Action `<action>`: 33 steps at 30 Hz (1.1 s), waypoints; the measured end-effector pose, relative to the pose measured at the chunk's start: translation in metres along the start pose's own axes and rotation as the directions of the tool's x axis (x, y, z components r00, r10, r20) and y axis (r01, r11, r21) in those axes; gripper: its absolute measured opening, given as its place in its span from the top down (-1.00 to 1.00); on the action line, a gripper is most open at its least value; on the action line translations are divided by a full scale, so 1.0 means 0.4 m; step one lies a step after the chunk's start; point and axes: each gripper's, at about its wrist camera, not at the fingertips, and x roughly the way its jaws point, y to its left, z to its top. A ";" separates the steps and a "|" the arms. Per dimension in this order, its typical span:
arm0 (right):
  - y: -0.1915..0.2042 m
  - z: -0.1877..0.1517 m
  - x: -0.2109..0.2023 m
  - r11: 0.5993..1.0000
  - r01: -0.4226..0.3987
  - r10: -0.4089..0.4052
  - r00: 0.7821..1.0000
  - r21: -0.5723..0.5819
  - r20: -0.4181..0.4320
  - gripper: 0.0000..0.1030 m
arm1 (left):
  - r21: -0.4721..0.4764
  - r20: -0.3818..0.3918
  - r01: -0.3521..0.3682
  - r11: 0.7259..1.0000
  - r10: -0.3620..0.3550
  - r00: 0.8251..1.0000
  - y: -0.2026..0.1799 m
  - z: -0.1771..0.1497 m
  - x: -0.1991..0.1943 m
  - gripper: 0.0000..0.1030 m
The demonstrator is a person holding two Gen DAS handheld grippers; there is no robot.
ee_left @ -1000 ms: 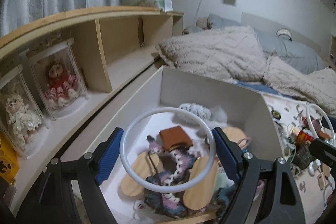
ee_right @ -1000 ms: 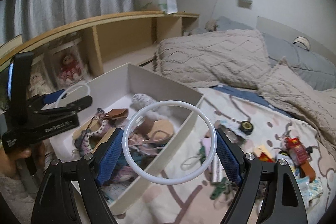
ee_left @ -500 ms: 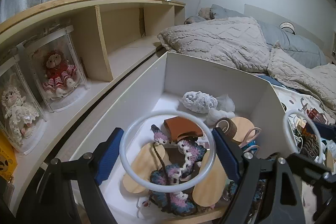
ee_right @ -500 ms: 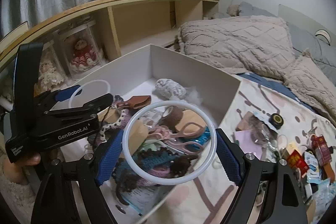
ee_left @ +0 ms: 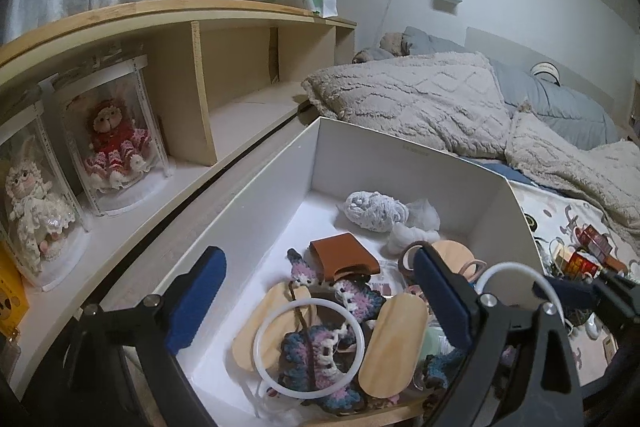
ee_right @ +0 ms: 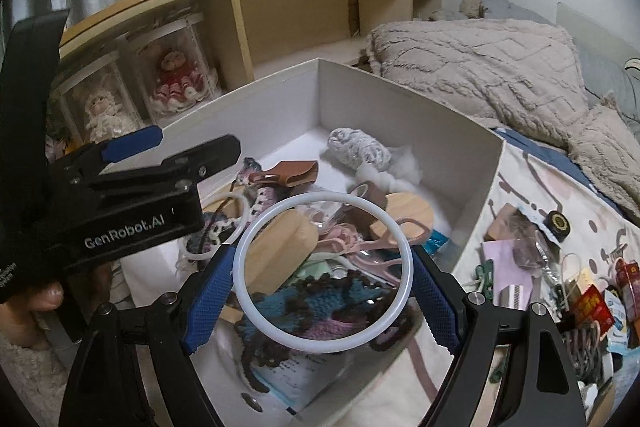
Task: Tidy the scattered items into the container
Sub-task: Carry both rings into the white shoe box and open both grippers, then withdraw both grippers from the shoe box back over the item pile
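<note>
A white open box (ee_left: 404,153) (ee_right: 404,99) sits on the bed and holds crochet pieces, wooden ovals, pink scissors (ee_right: 376,247), a brown leather piece (ee_left: 344,257) and grey yarn (ee_left: 376,209). My left gripper (ee_left: 316,301) is open and empty above the box. A white ring (ee_left: 309,347) lies in the box on the crochet below it. My right gripper (ee_right: 322,277) is shut on a second white ring (ee_right: 322,265) and holds it above the box's near part. The left gripper also shows in the right wrist view (ee_right: 132,163).
A wooden shelf (ee_left: 224,63) with two cased dolls (ee_left: 116,139) runs along the box's left. Beige blankets (ee_left: 420,103) lie behind it. Several small items (ee_right: 560,267) are scattered on the patterned sheet right of the box.
My left gripper opened and its white ring dropped into the box onto the crochet. My right gripper carried its ring leftward to above the box.
</note>
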 end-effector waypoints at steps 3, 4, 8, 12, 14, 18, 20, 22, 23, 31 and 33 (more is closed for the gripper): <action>0.008 -0.003 0.005 1.000 -0.024 0.024 1.000 -0.003 -0.006 -0.65 | -0.016 0.002 0.002 1.000 -0.002 1.000 0.009 0.001 -0.003 -0.85; 0.009 -0.004 0.007 0.999 -0.033 0.033 0.999 -0.002 -0.008 -0.65 | -0.019 0.001 0.002 1.000 -0.002 1.000 0.011 0.000 -0.003 -0.85; 0.009 -0.013 0.018 0.998 -0.064 0.064 0.997 0.013 -0.043 -0.66 | -0.024 0.001 0.003 1.000 -0.003 1.000 0.014 0.000 -0.002 -0.85; 0.008 -0.027 0.018 0.999 -0.038 0.039 0.998 0.009 -0.050 -0.80 | -0.024 0.002 0.004 1.000 -0.004 1.000 0.014 0.000 -0.003 -0.85; 0.010 -0.030 0.011 0.999 -0.034 0.034 0.999 0.005 -0.036 -0.87 | -0.024 0.004 0.004 1.000 -0.004 1.000 0.014 -0.001 -0.006 -0.85; 0.010 -0.028 0.003 1.000 -0.027 0.027 0.999 0.014 -0.028 -0.88 | -0.026 0.008 0.007 1.000 -0.007 1.000 0.013 0.000 -0.010 -0.85; 0.006 -0.029 -0.001 1.000 -0.025 0.026 0.999 0.019 -0.022 -0.88 | -0.026 0.010 0.008 1.000 -0.008 1.000 0.012 0.000 -0.013 -0.85; 0.001 -0.028 -0.007 0.999 -0.024 0.024 1.000 0.031 -0.012 -0.88 | -0.028 0.012 0.010 1.000 -0.009 1.000 0.011 0.001 -0.016 -0.85; -0.002 -0.027 -0.010 0.999 -0.025 0.025 1.000 0.037 -0.008 -0.89 | -0.028 0.013 0.011 1.000 -0.010 1.000 0.011 0.001 -0.018 -0.85; -0.016 -0.020 -0.036 0.998 -0.020 0.019 0.999 0.054 0.028 -0.89 | -0.021 0.022 0.018 1.000 -0.018 1.000 0.006 0.003 -0.031 -0.86; -0.017 -0.020 -0.043 0.999 -0.014 0.012 0.999 0.052 0.035 -0.89 | -0.020 0.023 0.021 1.000 -0.020 1.000 0.005 0.004 -0.035 -0.86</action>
